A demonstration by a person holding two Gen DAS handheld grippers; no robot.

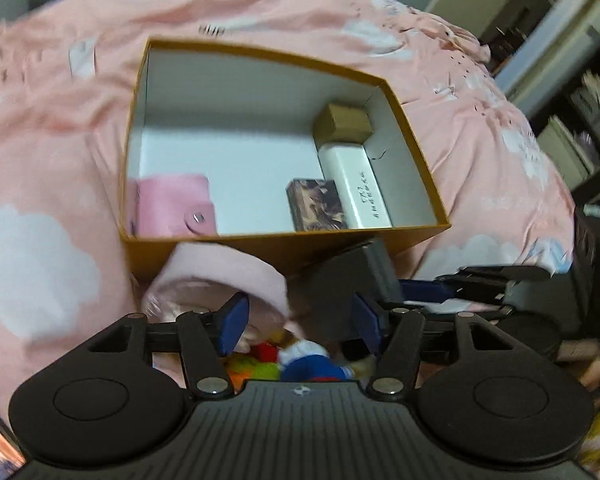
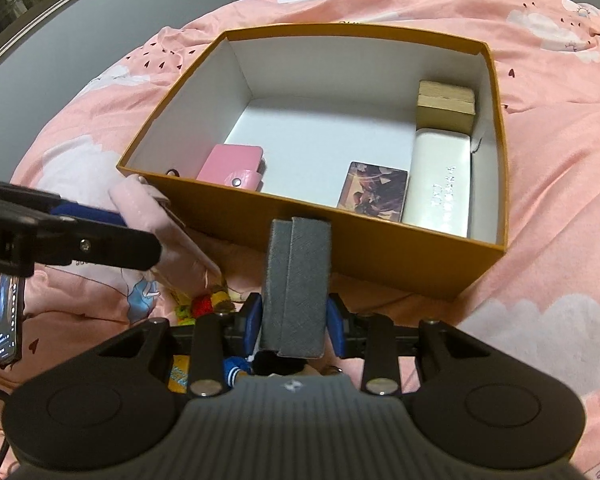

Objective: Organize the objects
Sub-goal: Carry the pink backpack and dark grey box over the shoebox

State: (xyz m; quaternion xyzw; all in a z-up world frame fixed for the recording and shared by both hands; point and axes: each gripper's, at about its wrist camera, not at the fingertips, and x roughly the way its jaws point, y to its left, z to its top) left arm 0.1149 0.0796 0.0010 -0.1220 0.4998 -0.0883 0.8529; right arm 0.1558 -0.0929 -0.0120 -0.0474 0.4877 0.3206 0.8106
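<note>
Four things already lay inside the open orange cardboard box (image 2: pixel 380 248) at the frame's centre: a pink snap-button card holder (image 2: pixel 232 166) lower left, a small printed picture box (image 2: pixel 374 190), a long white case (image 2: pixel 440 184) and a tan cardboard cube (image 2: pixel 446 106) along its right wall. The right gripper (image 2: pixel 294 322) pinched a grey textured wallet (image 2: pixel 296 280) upright at bottom centre, just short of the box's near wall. The left gripper (image 1: pixel 296 326) stood spread and empty (no pad touching anything) above a pale pink pouch (image 1: pixel 228 276) and colourful small toys (image 1: pixel 284 360), seemingly unsorted.
</note>
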